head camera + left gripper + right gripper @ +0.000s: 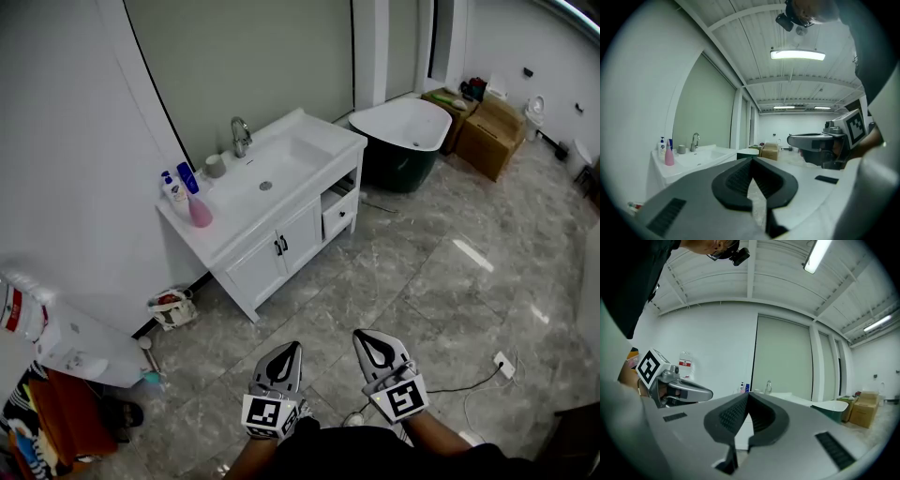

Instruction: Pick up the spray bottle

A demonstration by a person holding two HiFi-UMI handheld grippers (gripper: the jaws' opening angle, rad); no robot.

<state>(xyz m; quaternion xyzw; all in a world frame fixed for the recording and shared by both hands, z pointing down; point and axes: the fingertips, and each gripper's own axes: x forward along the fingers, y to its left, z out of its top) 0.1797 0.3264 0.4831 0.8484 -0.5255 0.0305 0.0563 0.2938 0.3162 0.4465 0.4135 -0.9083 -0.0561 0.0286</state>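
Observation:
The pink spray bottle (200, 211) stands upright on the left end of the white vanity top (309, 136), beside a blue bottle (187, 177) and a white pump bottle (172, 190). In the left gripper view the pink bottle (669, 157) shows small at the far left. My left gripper (291, 347) and right gripper (364, 335) are held side by side low in the head view, over the floor and far from the vanity. Both are shut with nothing between their jaws. The left gripper (751, 159) and the right gripper (747, 394) each point roughly level.
The vanity has a sink, a faucet (240, 136) and a grey cup (216, 166). A dark bathtub (403, 141) and cardboard boxes (487, 136) stand at the back right. A bag (172, 307) lies by the wall, and a power strip (504, 364) with cable lies on the tiled floor.

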